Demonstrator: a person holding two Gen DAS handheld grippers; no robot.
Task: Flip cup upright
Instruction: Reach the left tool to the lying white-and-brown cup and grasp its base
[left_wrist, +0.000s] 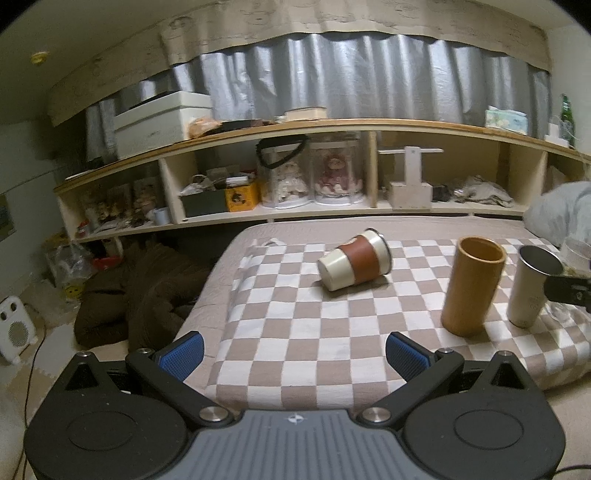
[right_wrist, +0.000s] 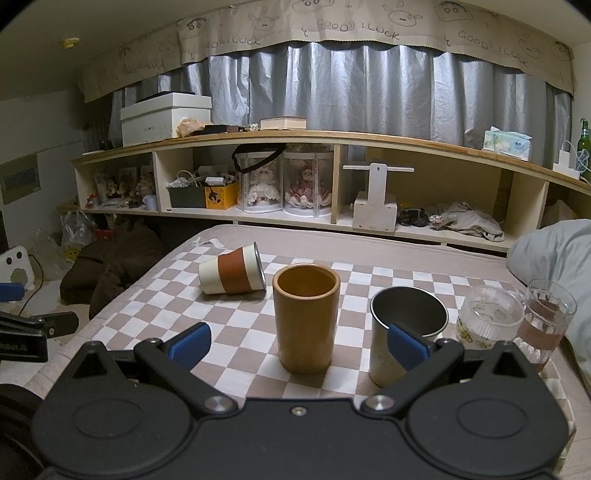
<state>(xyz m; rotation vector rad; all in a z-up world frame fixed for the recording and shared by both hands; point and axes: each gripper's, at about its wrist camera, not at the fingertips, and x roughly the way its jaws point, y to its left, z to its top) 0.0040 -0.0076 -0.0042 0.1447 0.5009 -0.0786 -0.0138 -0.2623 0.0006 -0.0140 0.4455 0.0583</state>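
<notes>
Nothing was done yet: the cup (left_wrist: 354, 260) lay sideways well ahead of the spread, empty left gripper (left_wrist: 294, 354) and right gripper (right_wrist: 298, 345).

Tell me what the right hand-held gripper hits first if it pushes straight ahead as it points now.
Most likely the upright orange-brown cup, standing almost centred ahead of the open right hand-held gripper. The steel cup sits beside the right finger and might be brushed; depth is unclear.
</notes>
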